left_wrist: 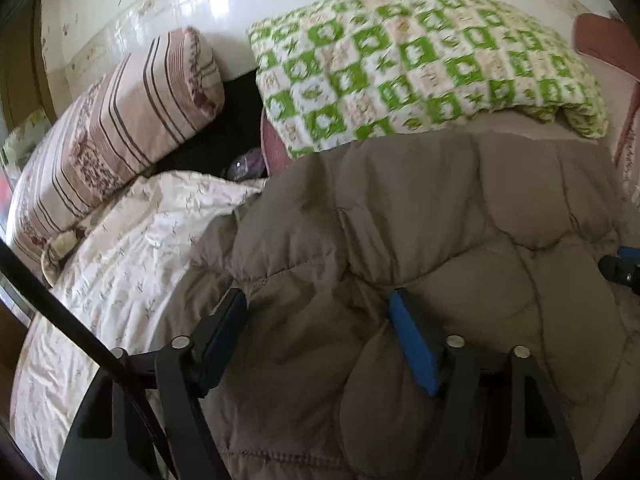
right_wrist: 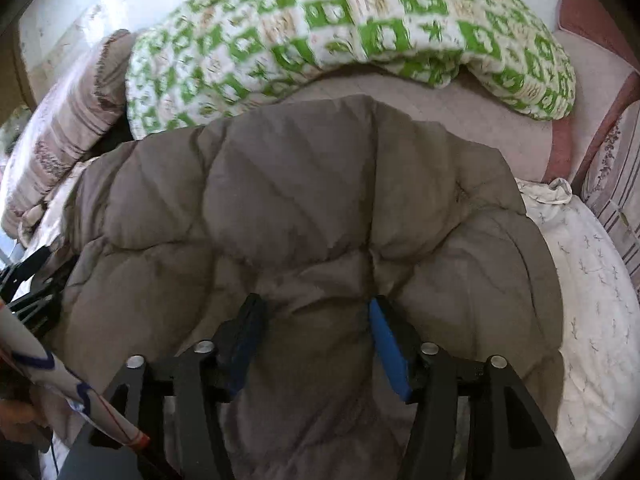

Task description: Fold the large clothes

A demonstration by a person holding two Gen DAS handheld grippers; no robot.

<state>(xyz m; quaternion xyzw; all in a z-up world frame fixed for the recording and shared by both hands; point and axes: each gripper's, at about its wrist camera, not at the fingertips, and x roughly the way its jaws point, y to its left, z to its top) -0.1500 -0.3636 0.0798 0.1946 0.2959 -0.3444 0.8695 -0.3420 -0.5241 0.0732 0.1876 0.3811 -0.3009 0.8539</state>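
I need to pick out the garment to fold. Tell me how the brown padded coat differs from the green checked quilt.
The brown padded coat is one plain colour with stitched puffy panels; the green checked quilt is patterned in green and white squares. The coat lies in front, directly under both tongs; the quilt sits behind it, farther back on the bed. The coat is spread loosely; the quilt is bundled into a thick roll. Both are soft, padded and rest on the bed.

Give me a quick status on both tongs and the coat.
Left tongs open, astride a fold of the brown puffer coat. Right tongs open, coat bunched between them. Coat lies on the white sheet. Green checked quilt just beyond.
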